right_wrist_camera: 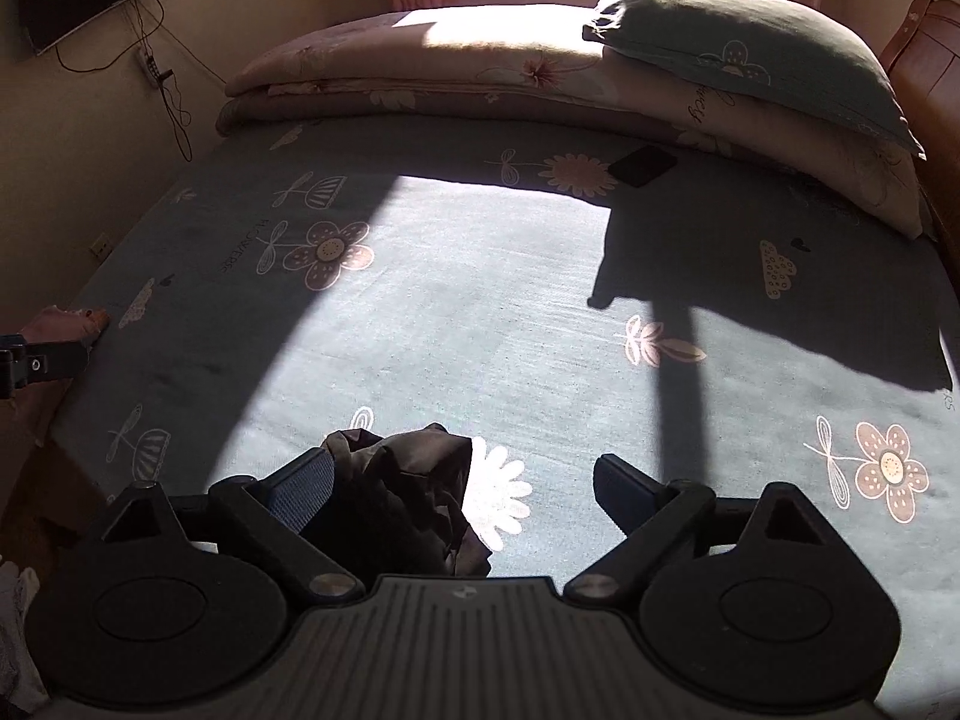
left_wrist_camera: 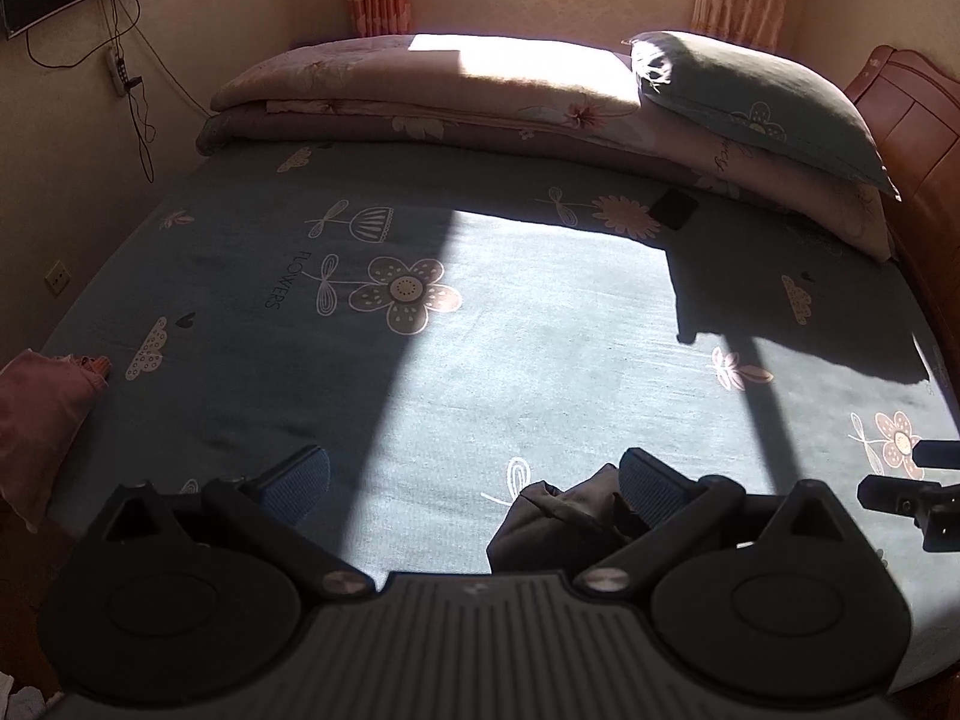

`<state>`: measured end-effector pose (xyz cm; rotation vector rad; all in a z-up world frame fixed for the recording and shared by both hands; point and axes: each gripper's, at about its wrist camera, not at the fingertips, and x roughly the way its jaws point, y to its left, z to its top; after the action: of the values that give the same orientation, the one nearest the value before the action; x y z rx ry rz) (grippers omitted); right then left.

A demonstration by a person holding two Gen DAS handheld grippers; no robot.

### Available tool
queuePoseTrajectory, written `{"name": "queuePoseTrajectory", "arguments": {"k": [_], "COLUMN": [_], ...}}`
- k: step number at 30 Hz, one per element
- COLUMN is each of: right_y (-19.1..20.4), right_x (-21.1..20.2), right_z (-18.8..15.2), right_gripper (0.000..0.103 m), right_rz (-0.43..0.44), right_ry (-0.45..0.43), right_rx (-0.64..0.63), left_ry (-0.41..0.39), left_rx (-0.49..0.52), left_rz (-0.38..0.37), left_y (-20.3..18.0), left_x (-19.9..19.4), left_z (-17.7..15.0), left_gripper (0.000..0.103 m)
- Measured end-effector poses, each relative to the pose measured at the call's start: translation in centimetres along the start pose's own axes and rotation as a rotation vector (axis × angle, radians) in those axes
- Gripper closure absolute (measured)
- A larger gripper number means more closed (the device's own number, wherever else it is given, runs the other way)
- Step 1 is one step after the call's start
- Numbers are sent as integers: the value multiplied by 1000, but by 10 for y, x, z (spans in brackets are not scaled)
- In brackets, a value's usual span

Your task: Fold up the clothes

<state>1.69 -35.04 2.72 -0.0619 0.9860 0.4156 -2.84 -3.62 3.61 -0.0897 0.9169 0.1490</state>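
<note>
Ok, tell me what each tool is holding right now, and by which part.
Nothing is held. Both the left tool and right tool stand open; the dark garment lies bunched against one finger of each, unclamped.

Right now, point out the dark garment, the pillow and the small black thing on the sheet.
dark garment (right_wrist_camera: 414, 480), right wrist view, crumpled middle.
pillow (left_wrist_camera: 774, 102), left wrist view, shaded top face.
small black thing (left_wrist_camera: 675, 209), left wrist view, its centre.

Left gripper (left_wrist_camera: 474, 474): jaws spread wide, angled down; right pad (left_wrist_camera: 651, 483) touches dark cloth, nothing clamped between the fingers.
Right gripper (right_wrist_camera: 462, 483): jaws spread wide, angled down; left pad (right_wrist_camera: 303, 489) beside dark cloth, not pinched.
</note>
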Motion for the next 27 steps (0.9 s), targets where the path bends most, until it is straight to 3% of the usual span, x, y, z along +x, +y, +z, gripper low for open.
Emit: {"name": "queuePoseTrajectory", "arguments": {"k": [3, 10, 15, 21, 27], "right_y": [7, 17, 39, 67, 75], "right_x": [3, 20, 32, 50, 67], "right_z": [-4, -26, -33, -46, -77], "right_gripper": [15, 18, 28, 43, 46], "right_rz": [-10, -120, -160, -178, -144], "right_ry": [21, 160, 179, 197, 244], "right_rx": [-2, 92, 159, 180, 248], "left_ry": [10, 104, 104, 159, 180], "left_rx": [-8, 75, 230, 388, 488], "left_rz": [-35, -131, -192, -252, -283], "left_y": [10, 28, 39, 37, 17], "left_x": [11, 61, 85, 113, 126], "left_z": [-2, -5, -8, -13, -24], "left_gripper": [1, 3, 3, 13, 18]}}
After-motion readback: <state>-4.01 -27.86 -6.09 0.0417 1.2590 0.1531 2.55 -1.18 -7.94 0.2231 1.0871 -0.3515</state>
